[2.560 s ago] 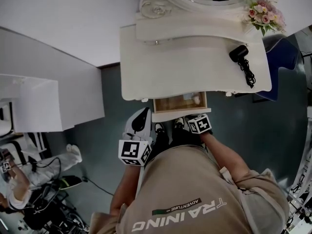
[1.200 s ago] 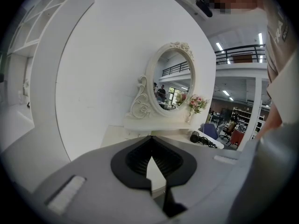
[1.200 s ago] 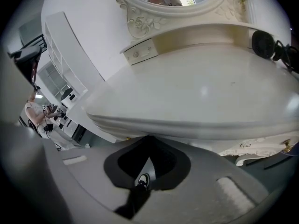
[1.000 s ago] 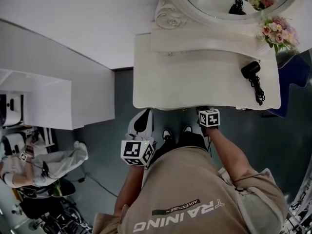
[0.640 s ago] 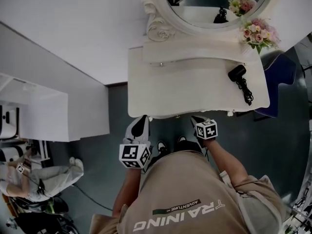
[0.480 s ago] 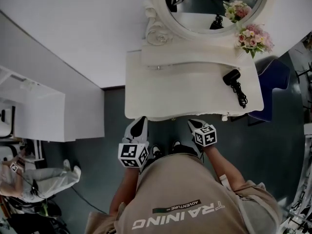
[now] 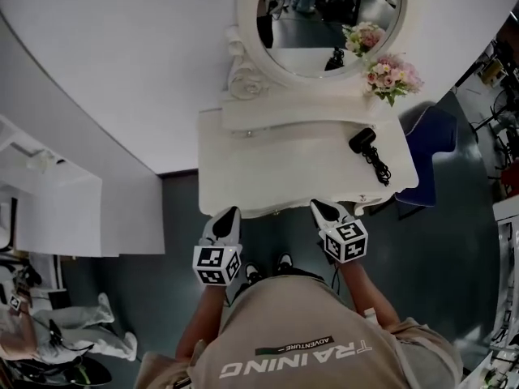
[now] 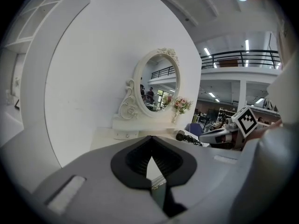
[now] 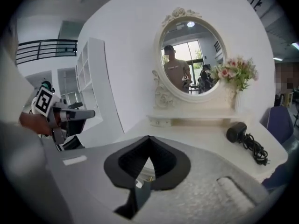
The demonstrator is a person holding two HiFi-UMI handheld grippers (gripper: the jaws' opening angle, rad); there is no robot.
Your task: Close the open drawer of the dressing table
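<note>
Black hair dryer (image 7: pixel 362 140) w/ coiled cord lies flat, near pink-white flower bouquet (image 7: pixel 392 75); blue chair (image 7: pixel 430 148) to right, apart; white shelf unit (image 7: pixel 49 209) far left.

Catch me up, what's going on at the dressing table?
A person stands at the white dressing table with a gripper in each hand. The left gripper and right gripper are both shut on nothing, near the table's front edge. No drawer sticks out in the head view, so it looks closed. A hair dryer and flowers sit on top.
</note>
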